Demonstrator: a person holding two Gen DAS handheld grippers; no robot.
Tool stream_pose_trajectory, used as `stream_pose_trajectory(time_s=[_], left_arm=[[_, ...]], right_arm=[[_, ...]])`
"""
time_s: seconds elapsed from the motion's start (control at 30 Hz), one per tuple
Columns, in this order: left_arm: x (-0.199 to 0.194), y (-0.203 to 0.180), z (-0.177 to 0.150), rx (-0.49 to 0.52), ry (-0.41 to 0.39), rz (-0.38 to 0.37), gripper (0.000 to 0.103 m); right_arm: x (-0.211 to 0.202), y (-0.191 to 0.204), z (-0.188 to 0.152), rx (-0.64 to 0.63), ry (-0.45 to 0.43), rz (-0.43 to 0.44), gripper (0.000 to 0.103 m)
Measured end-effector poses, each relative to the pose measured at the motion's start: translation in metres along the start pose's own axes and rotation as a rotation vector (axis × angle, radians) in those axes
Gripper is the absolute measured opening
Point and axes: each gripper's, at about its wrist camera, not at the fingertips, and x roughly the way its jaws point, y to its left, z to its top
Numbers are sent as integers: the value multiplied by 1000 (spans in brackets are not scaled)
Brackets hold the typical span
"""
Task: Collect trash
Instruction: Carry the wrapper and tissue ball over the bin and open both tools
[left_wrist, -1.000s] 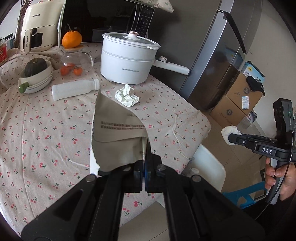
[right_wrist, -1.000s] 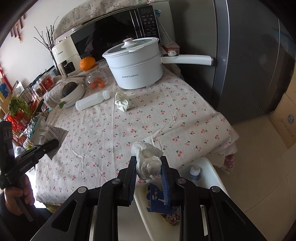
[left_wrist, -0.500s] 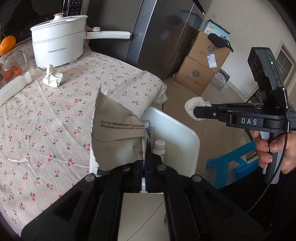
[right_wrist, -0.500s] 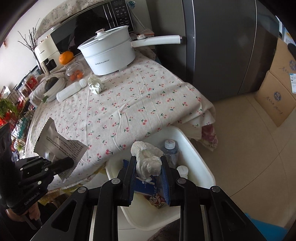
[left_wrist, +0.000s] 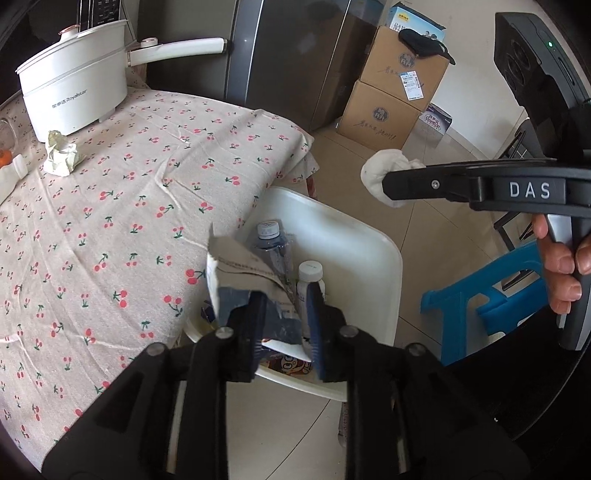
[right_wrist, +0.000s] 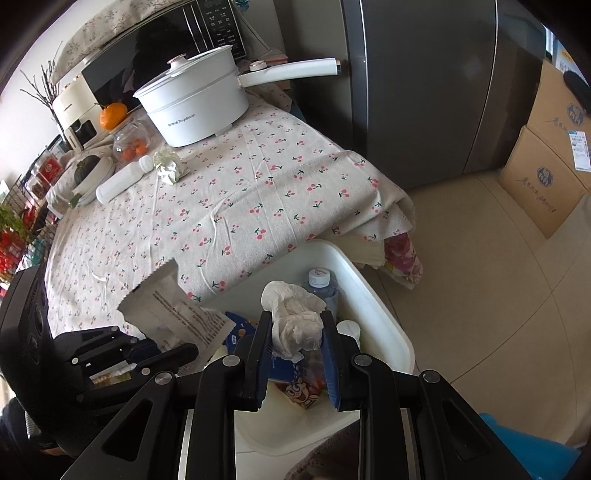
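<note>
Risk: wrapper (left_wrist: 255, 291) is tall and light, and it's sitting by the bin (left_wrist: 369, 258) rim on the bench (left_wrist: 110, 221) side, so it could be tipping out as it drops. Left claw (left_wrist: 282, 325) is opening, wrapper still between the jaws, pads looking clear of it. Right claw (right_wrist: 297, 354) is gripping a tissue wad (right_wrist: 295, 321) over the bin; a sticky pad could be dragging it off-target on release. Both claws are pointing steeply down. One more wad (right_wrist: 168, 166) is sitting on the bench by the pot (right_wrist: 195, 107).
</note>
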Motion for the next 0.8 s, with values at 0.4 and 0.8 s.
stream_pose_trajectory(time_s=[0.4,0.8], left_arm=[[-35,19,-4,9,-31,156,86],[-62,45,-13,-44,-64,246,94]], right_arm=[[6,-1,-1,9,28,-7,26],[23,10,-4,-6,92,-22,26]])
